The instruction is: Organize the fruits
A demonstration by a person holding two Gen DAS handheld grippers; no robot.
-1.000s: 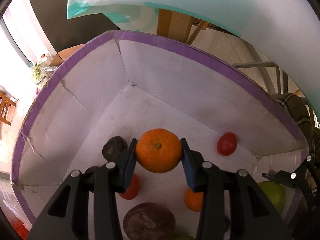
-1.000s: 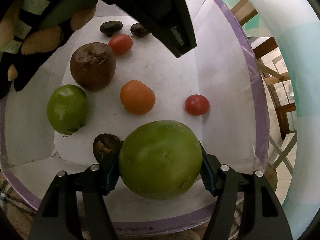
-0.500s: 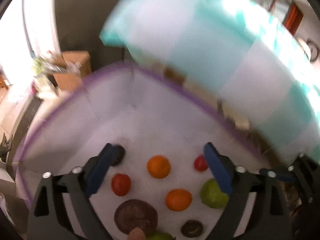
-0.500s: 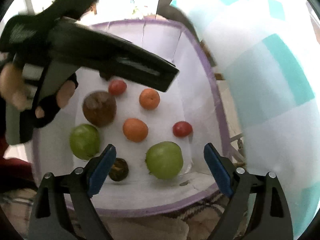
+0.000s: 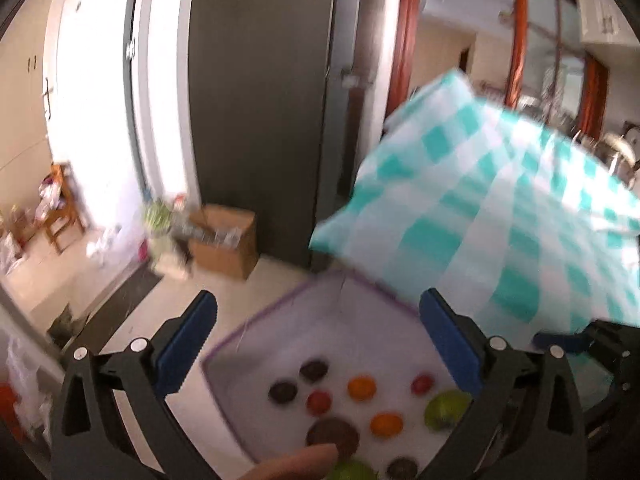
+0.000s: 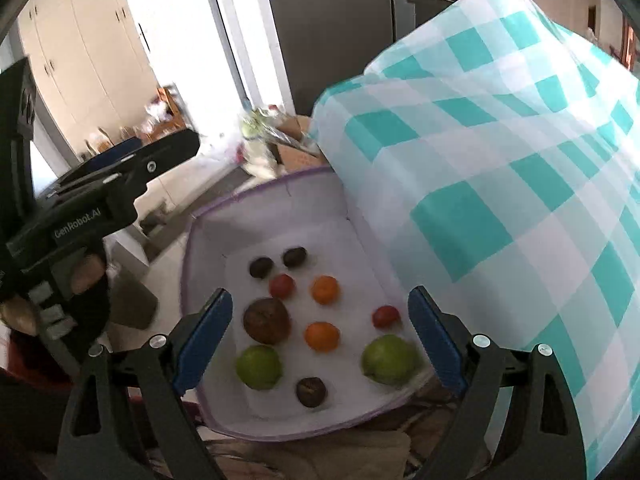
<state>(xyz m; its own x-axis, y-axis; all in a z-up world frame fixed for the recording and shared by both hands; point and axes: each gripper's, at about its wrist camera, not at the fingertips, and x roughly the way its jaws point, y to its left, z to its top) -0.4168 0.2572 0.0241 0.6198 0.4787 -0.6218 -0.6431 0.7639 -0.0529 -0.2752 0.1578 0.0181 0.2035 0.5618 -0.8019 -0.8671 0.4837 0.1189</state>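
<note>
A white box with a purple rim (image 6: pixel 188 248) sits low beside the table and holds several fruits. In the right wrist view I see two oranges (image 6: pixel 325 289), two green apples (image 6: pixel 387 359), two red tomatoes (image 6: pixel 385 316), a large brown fruit (image 6: pixel 266 320) and small dark fruits (image 6: pixel 311 391). The box (image 5: pixel 224 396) and its fruits also show in the left wrist view, with an orange (image 5: pixel 361 387) and a green apple (image 5: pixel 446 408). My left gripper (image 5: pixel 320 344) is open and empty, high above the box. My right gripper (image 6: pixel 320 336) is open and empty above the box.
A table with a teal and white checked cloth (image 6: pixel 500 184) stands right of the box. A cardboard box (image 5: pixel 224 240) and clutter lie on the floor by a dark door (image 5: pixel 260 100). A wooden chair (image 5: pixel 60 204) stands far left.
Both grippers opened and let go of the orange and the green apple into the box. Both have since risen well above it.
</note>
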